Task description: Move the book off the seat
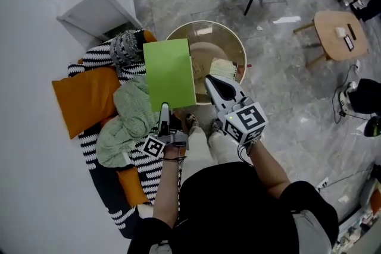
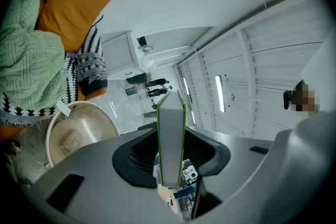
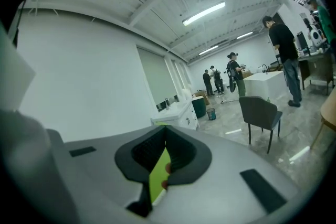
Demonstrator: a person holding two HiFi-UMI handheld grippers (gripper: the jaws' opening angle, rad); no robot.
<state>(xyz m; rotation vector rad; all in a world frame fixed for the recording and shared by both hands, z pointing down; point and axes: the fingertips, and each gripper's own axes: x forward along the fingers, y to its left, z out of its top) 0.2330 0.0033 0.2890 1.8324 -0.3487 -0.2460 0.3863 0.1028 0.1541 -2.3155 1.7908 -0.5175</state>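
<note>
The black-and-white striped seat (image 1: 89, 59) is seen at the L of the head view, w/ the round table (image 1: 220, 38) just beside it on the R. An orange cushion (image 1: 86, 98) and a pale green knit blanket (image 1: 128, 122) are piled on the seat. A white tag on the blanket is seen in the left gripper view, print too small to be read.

The book (image 1: 169, 73) is held up in the air, overlapping the seat's R edge and the table's L rim. Its cover is plain bright green. Its long axis is pointed away from the person, far end tipped slightly L, broad cover turned up to the head cam.

The left gripper (image 1: 165, 107) is clamped approx. half-wide on the book's near short edge. In its own view the white page block (image 2: 170, 139) is seen edge-on between green covers, pressed by both jaws. The right gripper (image 1: 213, 83) is set at the book's R edge, near corner, its jaws closed down on a thin green slice (image 3: 157, 178). Only black square markers are carried on the gripper cubes.
</note>
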